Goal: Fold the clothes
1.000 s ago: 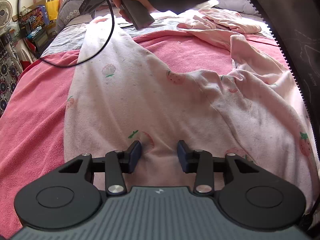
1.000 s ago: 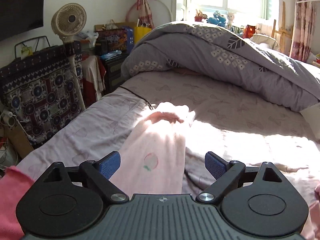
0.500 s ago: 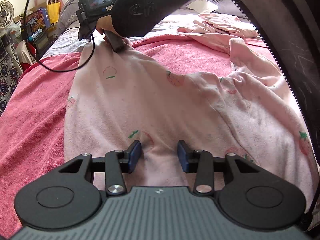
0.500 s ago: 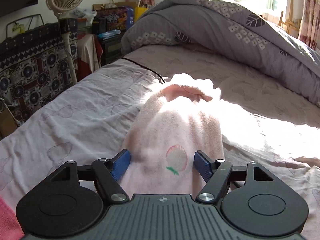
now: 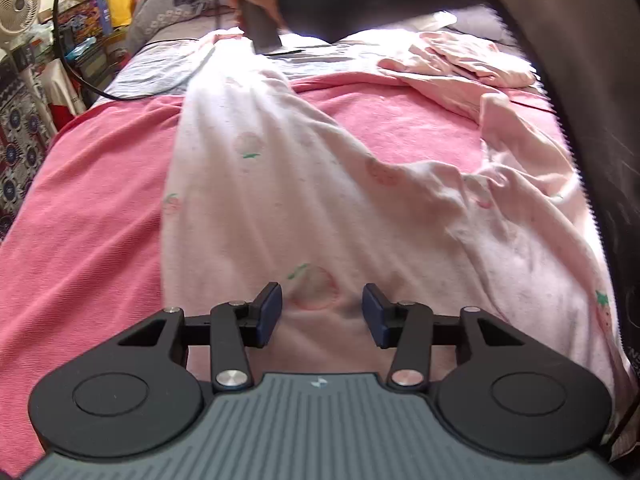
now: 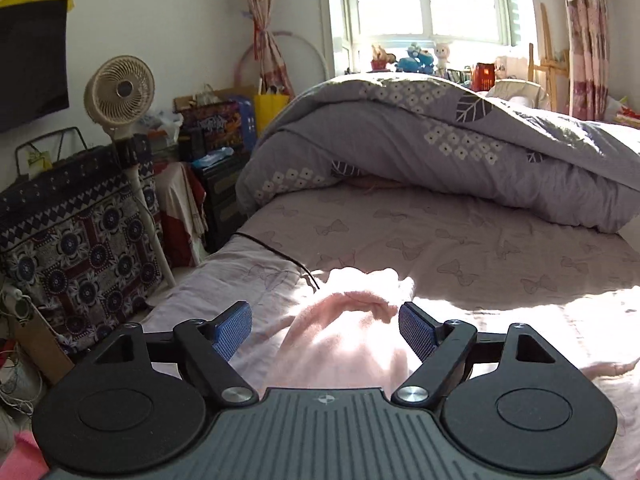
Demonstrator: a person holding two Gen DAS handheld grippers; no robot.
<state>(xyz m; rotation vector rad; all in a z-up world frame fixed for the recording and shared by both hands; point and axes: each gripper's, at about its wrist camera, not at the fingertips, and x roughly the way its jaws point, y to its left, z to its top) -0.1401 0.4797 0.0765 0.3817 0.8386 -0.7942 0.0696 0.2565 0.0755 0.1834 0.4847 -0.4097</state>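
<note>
Your left gripper [image 5: 322, 312] hangs over the near end of the pale pink strawberry-print garment [image 5: 288, 200], which lies stretched lengthways across the pink blanket [image 5: 80, 220] on the bed; its jaws have just been opening and now stand apart with a low ridge of cloth between them, the pads not pressing on it. Your right gripper [image 6: 325, 330] is at the far end of the same garment, where the cuff [image 6: 360, 300] lies bunched on the lilac sheet [image 6: 480, 248] — its jaws have just widened again and stand open on either side of the fabric, holding nothing. So neither end is secured as far as I can judge. If you lift now, the cloth will likely slip out and the garment will stay put, or one end will come up alone and drag the middle into creases. The right-hand side of the garment is already rumpled against a second pink garment [image 5: 452, 56] near the head of the blanket — a careless pull could tangle the two. Mind also the black cable [image 5: 132, 94] lying near the far end; it could snag under the fold.
</note>
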